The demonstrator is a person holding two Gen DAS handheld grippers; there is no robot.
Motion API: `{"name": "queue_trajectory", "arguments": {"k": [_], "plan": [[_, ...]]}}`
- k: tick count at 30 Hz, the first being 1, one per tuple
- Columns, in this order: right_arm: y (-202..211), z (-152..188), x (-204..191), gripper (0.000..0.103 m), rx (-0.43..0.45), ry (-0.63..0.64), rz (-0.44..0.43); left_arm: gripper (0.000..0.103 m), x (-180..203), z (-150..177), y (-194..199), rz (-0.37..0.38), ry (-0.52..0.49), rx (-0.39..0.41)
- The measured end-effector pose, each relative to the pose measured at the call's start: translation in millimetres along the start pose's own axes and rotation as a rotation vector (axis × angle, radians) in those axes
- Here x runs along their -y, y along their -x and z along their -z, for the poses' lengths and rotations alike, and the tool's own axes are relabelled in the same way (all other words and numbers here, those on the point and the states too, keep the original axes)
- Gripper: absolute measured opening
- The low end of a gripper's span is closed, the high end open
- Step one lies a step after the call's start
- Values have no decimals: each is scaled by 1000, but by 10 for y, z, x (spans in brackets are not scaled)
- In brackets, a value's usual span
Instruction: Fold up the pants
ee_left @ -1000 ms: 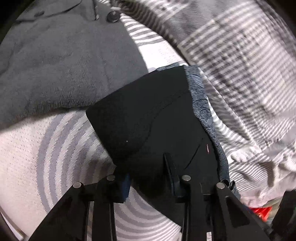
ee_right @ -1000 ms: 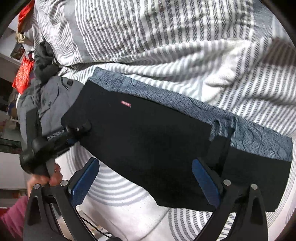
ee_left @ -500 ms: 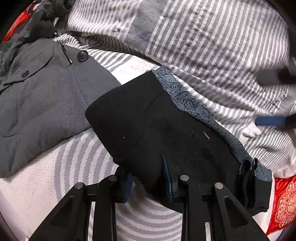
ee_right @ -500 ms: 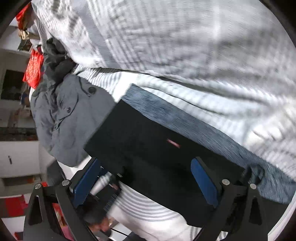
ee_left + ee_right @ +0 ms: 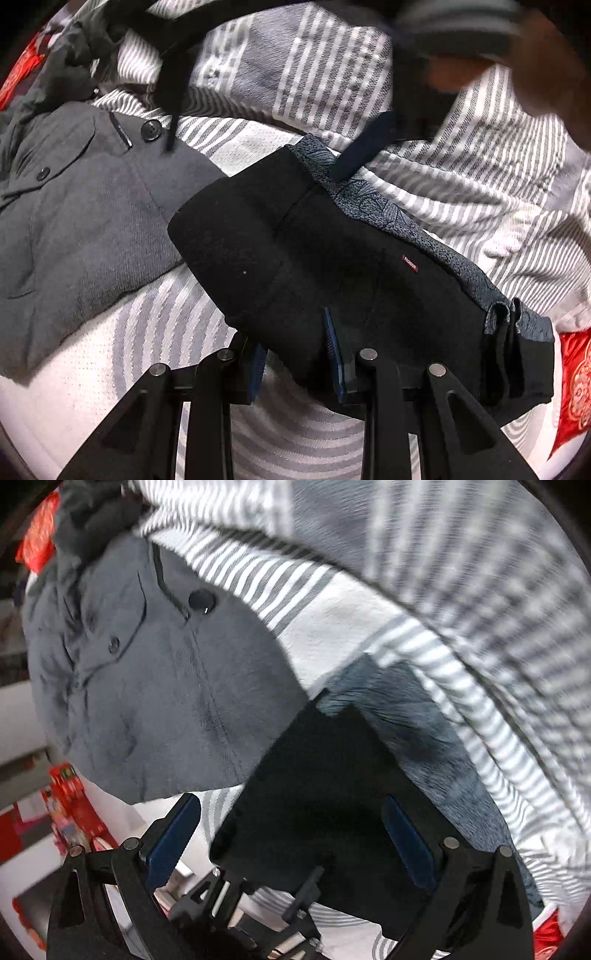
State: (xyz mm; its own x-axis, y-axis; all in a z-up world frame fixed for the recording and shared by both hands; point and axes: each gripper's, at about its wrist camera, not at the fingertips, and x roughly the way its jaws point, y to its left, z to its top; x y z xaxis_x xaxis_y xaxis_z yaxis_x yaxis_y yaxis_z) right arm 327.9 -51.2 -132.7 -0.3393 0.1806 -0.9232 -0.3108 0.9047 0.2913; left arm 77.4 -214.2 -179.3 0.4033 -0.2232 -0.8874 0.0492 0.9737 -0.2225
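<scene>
Striped grey-and-white bedding fills the top of both views, over a bed with a white cover of grey rings. At centre of the left wrist view lie the folded black pants, their patterned blue-grey waistband along the upper right edge and a small red tag near it. A grey coat with dark buttons lies at left, just beside the pants. The left gripper has its fingers narrowed on the pants' near edge, cloth between them. At upper right, blurred, the right gripper hangs over the waistband. In the right wrist view its fingers stand wide apart above the pants, holding nothing. Red cushions show at the frame edges.
</scene>
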Motion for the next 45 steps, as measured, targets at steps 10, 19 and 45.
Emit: {"name": "queue_trajectory", "arguments": {"k": [10, 19, 45], "plan": [[-514, -105, -164, 79, -204, 55, 151, 31, 7, 9, -4, -3, -14, 4], [-52, 229, 125, 13, -26, 13, -55, 30, 137, -41, 107, 9, -52, 25], [1264, 2608, 2043, 13, 606, -255, -667, 30, 1983, 10, 1164, 138, -502, 144]]}}
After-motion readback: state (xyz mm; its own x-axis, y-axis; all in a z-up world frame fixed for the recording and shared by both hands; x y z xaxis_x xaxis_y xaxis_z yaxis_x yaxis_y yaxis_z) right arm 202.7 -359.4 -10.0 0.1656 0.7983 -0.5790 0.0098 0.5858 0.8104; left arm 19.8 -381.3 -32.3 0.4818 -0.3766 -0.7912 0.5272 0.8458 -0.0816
